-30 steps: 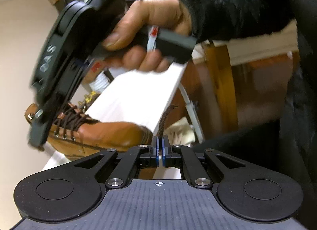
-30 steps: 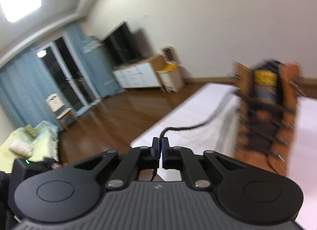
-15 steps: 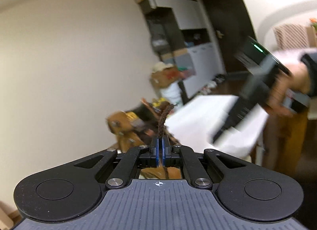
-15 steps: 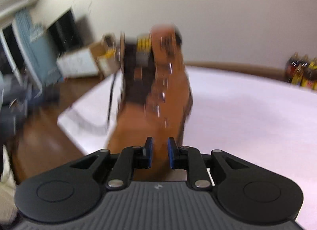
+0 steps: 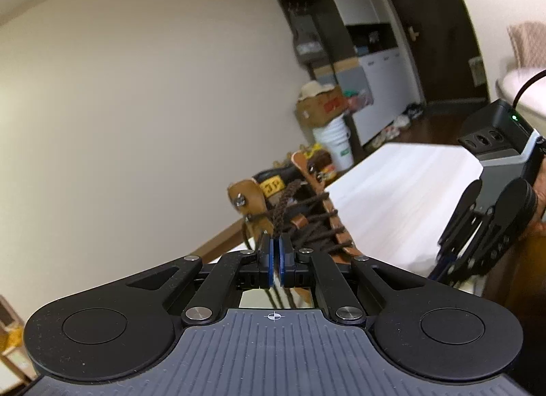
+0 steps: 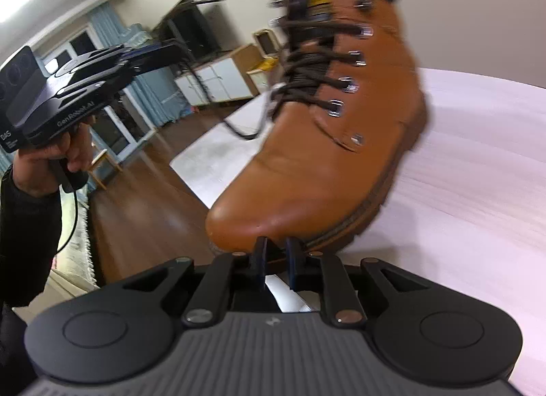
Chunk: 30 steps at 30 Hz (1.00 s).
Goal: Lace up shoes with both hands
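A tan leather boot with dark brown laces stands on the white table. Its toe is just beyond my right gripper, whose jaws are closing with nothing between them. My left gripper is shut on a brown lace that runs up from its pads towards the boot top. In the right wrist view the left gripper hangs left of the boot, and the lace sags from it to the eyelets. The right gripper points down at the right edge of the left wrist view.
The table's edge drops to a wooden floor left of the boot. Boxes and a white bucket stand by the far wall. A person's hand and dark sleeve hold the left gripper.
My right gripper let go of the lace end, opened, and sank down to the boot's toe. The left gripper, still shut on its lace, swung round and rose to face the boot's top.
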Each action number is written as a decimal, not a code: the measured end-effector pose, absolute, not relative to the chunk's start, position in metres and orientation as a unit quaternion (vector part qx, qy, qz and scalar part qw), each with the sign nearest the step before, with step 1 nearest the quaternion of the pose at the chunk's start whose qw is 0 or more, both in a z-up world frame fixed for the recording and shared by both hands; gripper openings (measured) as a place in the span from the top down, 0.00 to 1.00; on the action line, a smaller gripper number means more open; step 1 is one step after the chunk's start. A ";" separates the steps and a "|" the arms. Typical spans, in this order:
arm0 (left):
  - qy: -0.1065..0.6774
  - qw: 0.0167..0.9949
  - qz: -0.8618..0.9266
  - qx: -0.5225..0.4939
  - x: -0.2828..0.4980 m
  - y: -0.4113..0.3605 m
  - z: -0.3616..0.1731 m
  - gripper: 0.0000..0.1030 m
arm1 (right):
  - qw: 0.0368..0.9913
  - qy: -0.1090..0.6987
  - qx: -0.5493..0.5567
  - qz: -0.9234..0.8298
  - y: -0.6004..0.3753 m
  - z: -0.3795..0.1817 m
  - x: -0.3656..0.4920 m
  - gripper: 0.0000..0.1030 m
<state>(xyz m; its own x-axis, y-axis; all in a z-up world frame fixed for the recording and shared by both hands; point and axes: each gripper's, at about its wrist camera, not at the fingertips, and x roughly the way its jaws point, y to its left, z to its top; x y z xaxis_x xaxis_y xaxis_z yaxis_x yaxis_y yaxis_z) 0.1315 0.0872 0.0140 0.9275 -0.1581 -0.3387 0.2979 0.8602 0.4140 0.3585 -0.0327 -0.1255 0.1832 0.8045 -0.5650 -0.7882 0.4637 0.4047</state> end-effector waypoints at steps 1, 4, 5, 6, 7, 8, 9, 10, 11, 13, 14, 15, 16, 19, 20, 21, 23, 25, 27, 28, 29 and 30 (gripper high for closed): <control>0.150 0.951 -0.110 0.246 0.133 0.084 0.013 0.97 | 0.769 0.368 0.013 0.523 -0.020 -0.126 0.359 0.86; 0.151 0.946 -0.092 0.273 0.135 0.074 0.010 0.97 | 0.768 0.350 0.018 0.536 0.014 -0.129 0.361 0.86; 0.149 0.942 -0.082 0.289 0.137 0.069 0.009 0.97 | 0.766 0.348 0.027 0.541 0.022 -0.131 0.364 0.87; 0.148 0.940 -0.079 0.296 0.138 0.068 0.008 0.97 | 0.762 0.344 0.041 0.547 0.035 -0.135 0.368 0.89; 0.147 0.936 -0.074 0.311 0.140 0.064 0.006 0.97 | 0.760 0.344 0.049 0.549 0.041 -0.136 0.370 0.92; 0.145 0.931 -0.070 0.327 0.142 0.059 0.003 0.97 | 0.761 0.345 0.052 0.547 0.042 -0.135 0.370 0.92; 0.141 0.926 -0.070 0.343 0.143 0.053 0.001 0.97 | 0.762 0.346 0.056 0.545 0.042 -0.134 0.370 0.92; 0.136 0.920 -0.071 0.360 0.144 0.048 -0.002 0.97 | 0.762 0.347 0.059 0.543 0.042 -0.134 0.370 0.91; 0.134 0.918 -0.073 0.367 0.143 0.046 -0.004 0.97 | 0.768 0.345 0.061 0.537 0.038 -0.131 0.369 0.89; 0.123 0.910 -0.081 0.388 0.146 0.034 -0.009 0.97 | 0.783 0.338 0.066 0.518 0.024 -0.127 0.366 0.85; 0.123 0.907 -0.083 0.393 0.148 0.031 -0.011 0.97 | 0.794 0.334 0.073 0.503 0.012 -0.124 0.365 0.82; 0.120 0.902 -0.079 0.407 0.152 0.025 -0.014 0.97 | 0.804 0.329 0.079 0.488 0.001 -0.121 0.364 0.81; 0.119 0.900 -0.078 0.411 0.150 0.025 -0.017 0.97 | 0.812 0.326 0.085 0.476 -0.009 -0.118 0.363 0.81; 0.121 0.898 -0.076 0.417 0.160 0.020 -0.018 0.97 | 0.826 0.317 0.102 0.454 -0.032 -0.111 0.361 0.81; 0.122 0.897 -0.075 0.417 0.164 0.020 -0.019 0.97 | 0.829 0.315 0.103 0.451 -0.035 -0.109 0.360 0.81; 0.128 0.897 -0.071 0.418 0.168 0.020 -0.021 0.97 | 0.832 0.312 0.104 0.447 -0.039 -0.108 0.359 0.81; 0.130 0.895 -0.065 0.421 0.173 0.020 -0.023 0.97 | 0.837 0.307 0.107 0.441 -0.043 -0.104 0.357 0.80; 0.135 0.898 -0.069 0.412 0.177 0.021 -0.023 0.97 | 0.839 0.304 0.109 0.439 -0.043 -0.103 0.355 0.80; 0.133 0.899 -0.064 0.413 0.177 0.022 -0.024 0.97 | 0.840 0.303 0.109 0.437 -0.051 -0.099 0.354 0.80; 0.133 0.899 -0.065 0.412 0.178 0.023 -0.023 0.97 | 0.840 0.303 0.109 0.436 -0.054 -0.098 0.354 0.80; 0.133 0.900 -0.066 0.409 0.179 0.024 -0.022 0.97 | 0.840 0.303 0.110 0.436 -0.054 -0.099 0.356 0.80; 0.131 0.903 -0.068 0.404 0.179 0.024 -0.020 0.97 | 0.840 0.304 0.111 0.436 -0.053 -0.099 0.356 0.80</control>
<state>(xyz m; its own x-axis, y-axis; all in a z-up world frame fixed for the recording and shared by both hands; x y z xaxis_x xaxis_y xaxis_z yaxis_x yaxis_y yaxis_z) 0.1792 0.0244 -0.0203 0.9563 -0.0161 -0.2919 0.2284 0.6641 0.7119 0.3557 -0.0534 -0.0993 0.4361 0.7991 -0.4138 -0.6646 0.5960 0.4506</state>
